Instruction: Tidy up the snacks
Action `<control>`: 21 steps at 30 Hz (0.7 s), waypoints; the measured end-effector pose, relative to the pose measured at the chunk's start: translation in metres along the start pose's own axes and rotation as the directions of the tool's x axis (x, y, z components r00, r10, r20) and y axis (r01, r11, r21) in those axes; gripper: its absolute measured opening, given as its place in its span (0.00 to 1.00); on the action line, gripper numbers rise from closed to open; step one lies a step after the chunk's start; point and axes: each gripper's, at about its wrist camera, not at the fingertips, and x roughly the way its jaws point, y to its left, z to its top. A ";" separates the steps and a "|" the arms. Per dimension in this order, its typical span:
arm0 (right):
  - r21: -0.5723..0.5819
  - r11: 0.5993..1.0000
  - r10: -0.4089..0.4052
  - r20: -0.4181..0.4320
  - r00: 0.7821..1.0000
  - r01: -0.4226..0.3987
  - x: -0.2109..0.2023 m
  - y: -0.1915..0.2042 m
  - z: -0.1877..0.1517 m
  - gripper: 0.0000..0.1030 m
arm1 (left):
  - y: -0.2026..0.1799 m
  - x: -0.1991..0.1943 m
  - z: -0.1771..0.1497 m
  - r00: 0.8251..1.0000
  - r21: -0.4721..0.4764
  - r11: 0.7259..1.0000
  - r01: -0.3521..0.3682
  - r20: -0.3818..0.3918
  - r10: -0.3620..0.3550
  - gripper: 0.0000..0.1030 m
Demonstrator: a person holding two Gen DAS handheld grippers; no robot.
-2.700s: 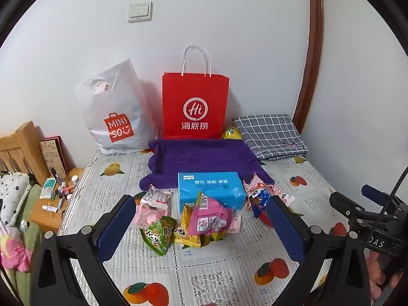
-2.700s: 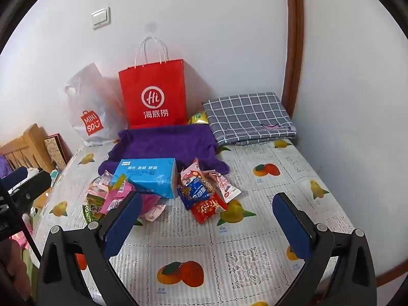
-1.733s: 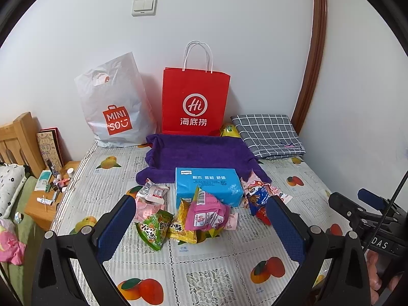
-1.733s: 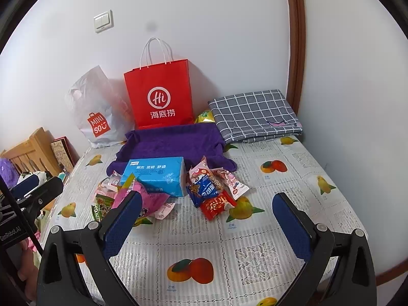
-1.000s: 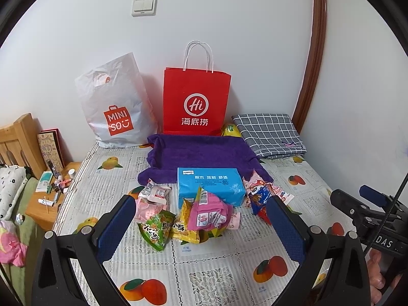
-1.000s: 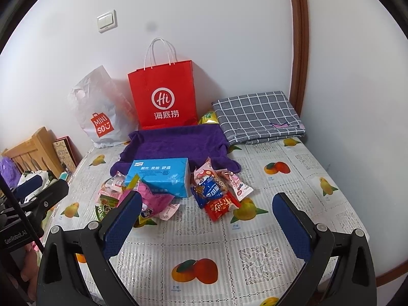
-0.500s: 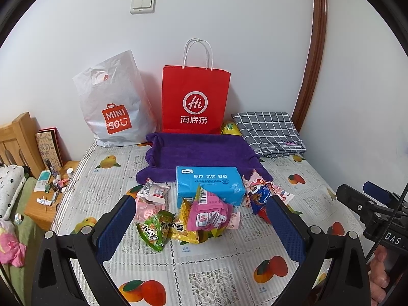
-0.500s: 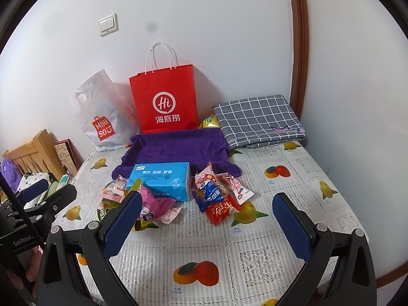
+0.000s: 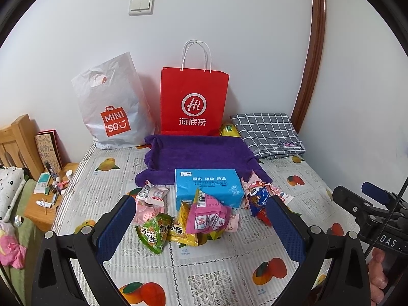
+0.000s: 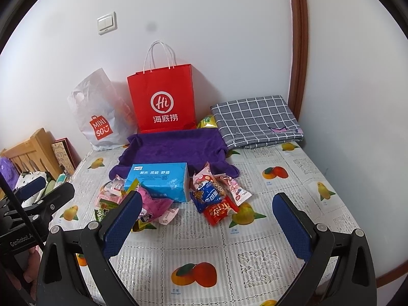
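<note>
Left gripper (image 9: pixel 200 219) and right gripper (image 10: pixel 206 213) — both spread wide, holding nothing, raised over the near part of a table (image 9: pixel 211 275) covered with a fruit-print cloth. The snacks lie in a loose heap mid-table around a blue tissue pack (image 9: pixel 207 186). Left of and in front of the pack: a pink packet (image 9: pixel 207 216) lying on a yellow packet (image 9: pixel 182 229), a green packet (image 9: pixel 153 233) touching the yellow one, and pale pink packets (image 9: pixel 150 199) behind these. Right of the pack: a blue packet (image 10: pixel 207 195), a red packet (image 10: pixel 220 210) just in front of it, and pink packets (image 10: pixel 230 183) beside them. Behind the pack a purple towel (image 9: pixel 196 155) lies spread; beyond it, against the wall, stand a red paper bag (image 9: pixel 193 102) and a white plastic bag (image 9: pixel 112 107) — upright, side by side. A folded checked cloth (image 10: pixel 255 122) lies in the far right corner, with a yellow item (image 10: pixel 207 122) between it and the red bag.
</note>
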 end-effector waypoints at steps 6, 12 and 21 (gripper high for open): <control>0.003 1.000 0.019 0.004 1.000 -0.019 0.001 -0.001 0.001 0.98 | 0.002 -0.001 0.000 1.000 -0.001 1.000 -0.001 -0.001 0.001 0.99; 0.000 1.000 0.017 0.002 1.000 -0.017 0.004 -0.004 0.002 0.98 | 0.004 0.001 0.004 1.000 -0.004 1.000 -0.001 0.000 0.001 0.99; -0.011 0.999 0.033 0.022 0.999 -0.033 0.015 -0.009 0.001 0.98 | 0.009 0.012 0.006 1.000 0.000 1.000 -0.003 0.006 0.003 0.99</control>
